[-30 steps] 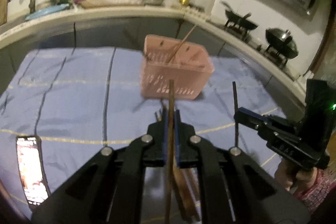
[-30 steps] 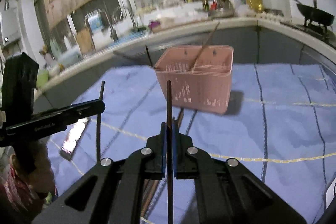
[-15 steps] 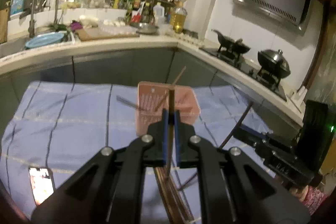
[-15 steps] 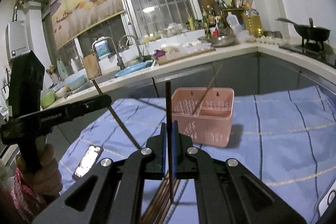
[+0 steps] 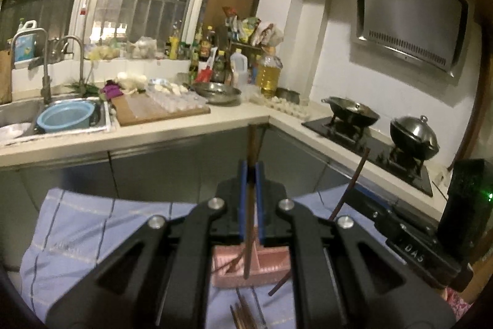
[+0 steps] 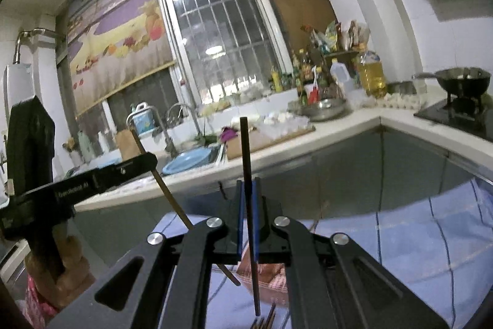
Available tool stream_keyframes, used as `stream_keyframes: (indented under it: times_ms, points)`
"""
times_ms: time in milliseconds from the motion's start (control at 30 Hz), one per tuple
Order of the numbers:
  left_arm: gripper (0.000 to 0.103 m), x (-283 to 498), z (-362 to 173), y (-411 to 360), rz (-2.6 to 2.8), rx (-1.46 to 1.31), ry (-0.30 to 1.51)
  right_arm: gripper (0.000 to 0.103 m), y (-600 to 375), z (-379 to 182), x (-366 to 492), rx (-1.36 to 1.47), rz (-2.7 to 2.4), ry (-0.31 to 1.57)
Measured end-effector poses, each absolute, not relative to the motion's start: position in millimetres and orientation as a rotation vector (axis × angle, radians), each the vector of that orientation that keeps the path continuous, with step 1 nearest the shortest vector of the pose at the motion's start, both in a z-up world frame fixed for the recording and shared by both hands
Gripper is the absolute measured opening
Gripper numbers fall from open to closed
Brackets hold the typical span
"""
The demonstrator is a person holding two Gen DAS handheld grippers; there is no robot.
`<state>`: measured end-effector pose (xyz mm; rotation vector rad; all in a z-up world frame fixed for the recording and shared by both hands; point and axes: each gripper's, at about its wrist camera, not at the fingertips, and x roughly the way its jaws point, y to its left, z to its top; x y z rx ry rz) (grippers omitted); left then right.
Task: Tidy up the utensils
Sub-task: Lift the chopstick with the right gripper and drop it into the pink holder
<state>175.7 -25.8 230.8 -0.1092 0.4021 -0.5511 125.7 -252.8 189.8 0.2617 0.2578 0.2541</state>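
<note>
the left hand-held gripper (image 5: 250,199) is clamped on a brown chopstick (image 5: 249,224), its blue pads pressed against the stick from both sides. the stick stands nearly upright, its top rising above the pads and its lower end hanging over the pink basket (image 5: 271,259), which sits low in the left wrist view behind the gripper's black arms. whether the tip touches the basket i cannot tell. the basket rests on a blue checked cloth (image 5: 92,224) spread over the tabletop. the right hand-held gripper (image 6: 249,205) is clamped on a darker chopstick (image 6: 251,224), which also stands nearly upright, with its lower end above the basket's near edge (image 6: 265,273). in the left wrist view the right gripper's body (image 5: 413,242) shows at the right, its chopstick slanting down toward the basket. in the right wrist view the left gripper's body (image 6: 77,184) shows at the left, its chopstick slanting down the same way. more chopsticks (image 5: 246,313) lie loose on the cloth just near of the basket. far behind, a counter carries a sink (image 5: 71,119) at the left, a cutting board (image 5: 160,110) in the middle and two woks (image 5: 354,113) on a stove at the right.
</note>
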Motion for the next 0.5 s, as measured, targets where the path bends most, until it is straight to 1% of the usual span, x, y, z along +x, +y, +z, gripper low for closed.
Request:
stream_keyframes:
  times_ms: [167,300,500]
  points:
    - [0.005,201.0,226.0,-36.6,-0.538,-0.109,0.412,0.005,-252.3,189.6,155.8,0.244,0.219,0.249]
    - [0.005,218.4,199.5,-46.7,-0.539,-0.105,0.466,0.005,-249.5,176.1,171.7,0.222,0.205,0.258]
    - [0.005,227.7,141.8,-59.0,-0.477,-0.064,0.554,0.005,-238.9,119.3,176.5,0.190,0.212,0.364]
